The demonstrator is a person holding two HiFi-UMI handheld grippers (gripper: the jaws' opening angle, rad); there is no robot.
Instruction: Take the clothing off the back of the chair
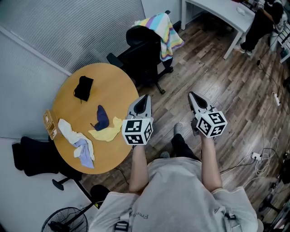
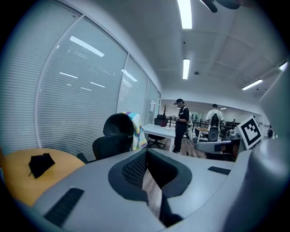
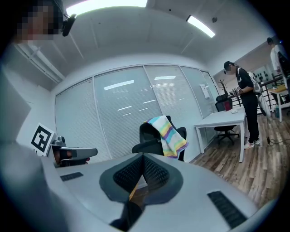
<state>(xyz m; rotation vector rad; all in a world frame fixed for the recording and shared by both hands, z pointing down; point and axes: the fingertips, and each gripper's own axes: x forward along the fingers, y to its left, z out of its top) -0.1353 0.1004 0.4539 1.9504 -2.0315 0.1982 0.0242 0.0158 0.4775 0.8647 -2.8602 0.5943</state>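
Note:
A rainbow-striped cloth (image 1: 164, 31) hangs over the back of a black office chair (image 1: 144, 53) at the top of the head view. It also shows in the left gripper view as the striped cloth (image 2: 136, 130) and in the right gripper view as the striped cloth (image 3: 168, 135). My left gripper (image 1: 144, 100) and right gripper (image 1: 193, 97) are both shut and empty, held side by side well short of the chair, pointing toward it.
A round wooden table (image 1: 115, 81) to the left holds a black cloth (image 1: 83, 88), a dark blue one, a yellow one and a white one. A white desk (image 1: 222, 13) stands at the top right, with a person (image 1: 260, 22) beside it. Cables lie on the floor at the right.

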